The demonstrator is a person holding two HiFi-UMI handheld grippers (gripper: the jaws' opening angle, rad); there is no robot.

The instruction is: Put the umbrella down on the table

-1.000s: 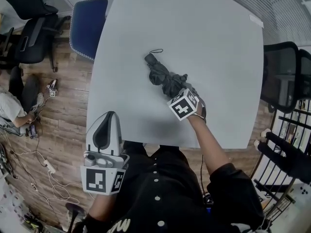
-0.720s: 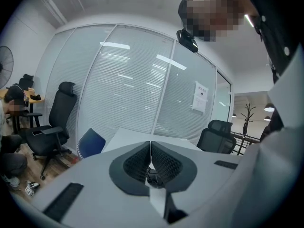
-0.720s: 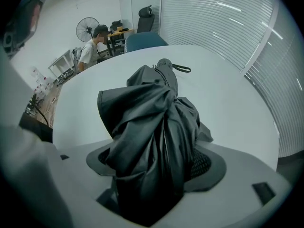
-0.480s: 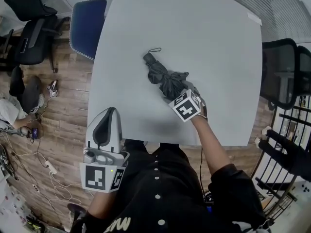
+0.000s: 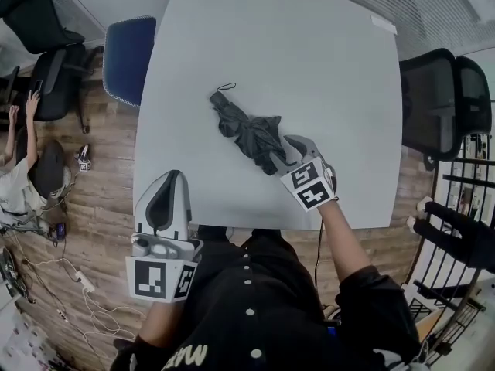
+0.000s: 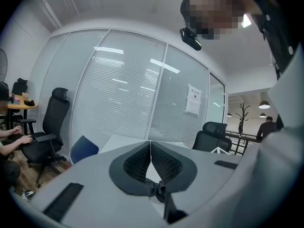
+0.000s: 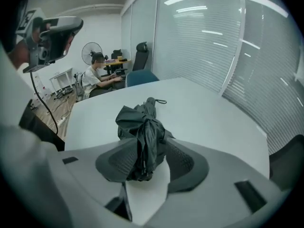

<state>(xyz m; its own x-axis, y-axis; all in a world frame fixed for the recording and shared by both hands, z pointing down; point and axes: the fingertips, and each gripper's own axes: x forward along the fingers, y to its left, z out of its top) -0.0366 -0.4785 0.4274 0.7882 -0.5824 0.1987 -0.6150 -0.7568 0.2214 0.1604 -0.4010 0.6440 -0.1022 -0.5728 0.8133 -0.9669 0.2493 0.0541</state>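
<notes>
Umbrella: the folded dark umbrella point(image 5: 246, 128) is seen lying on the white counter point(image 5: 309, 52), slanted. Its strap loop point(image 5: 225, 88) is at the far end and its near end is by the counter's front edge.
Right gripper: the right gripper point(image 5: 286, 147) is angled down at the umbrella's near end. Its jaws have just been closing and are now partway apart, with the bunched fabric between them. In the right gripper view, bare counter shows between the fabric and the right pad, so no clamp is judged. Contact with the left pad cannot be ruled out, since dark lies on dark there.
Left gripper: the left gripper point(image 6: 150, 142) is held off the counter's near-left edge, well apart from the umbrella. Its jaws are pressed together with nothing between them.
Step in hand: the set-down is judged to be done, or very nearly done. The umbrella's whole length appears to be borne by the counter, and letting go is the step now being finished.
Next move: the right gripper needs to be drawn back and up, clear of the loose fabric, with the jaws kept off the folds.
Caution: the cloth is slack and easily snagged, so a fold caught on a pad could drag the umbrella toward the front edge.
</notes>
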